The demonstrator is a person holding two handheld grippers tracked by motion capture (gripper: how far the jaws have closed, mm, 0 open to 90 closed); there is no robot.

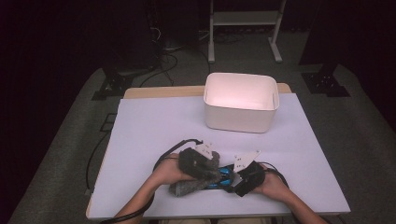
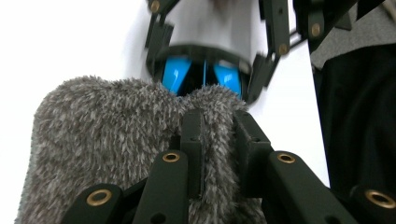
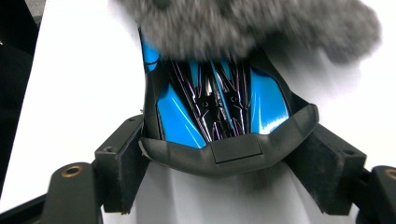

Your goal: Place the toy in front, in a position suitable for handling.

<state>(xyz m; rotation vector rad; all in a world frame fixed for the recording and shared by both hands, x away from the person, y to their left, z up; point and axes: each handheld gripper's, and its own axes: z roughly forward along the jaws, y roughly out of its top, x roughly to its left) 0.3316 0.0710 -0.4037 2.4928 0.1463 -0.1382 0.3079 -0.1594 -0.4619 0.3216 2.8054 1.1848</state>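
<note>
Pinching grey fuzzy cloth (image 2: 107, 140), left gripper (image 2: 217, 135) had jaws closed on fold. Right gripper (image 3: 219, 158) clamped black rim of blue-black toy (image 3: 212, 112), cloth partly draped over it, both at table's 6 o'clock near front edge. Likely step: pulling cloth off or wrapping toy; next needed steady counter-hold. White bin (image 1: 241, 102) at 12 o'clock, open table (image 1: 154, 126) between.

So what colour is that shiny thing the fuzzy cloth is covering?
Bright blue with black: the shiny object shows best in the right gripper view, under the grey fuzzy cloth.
</note>
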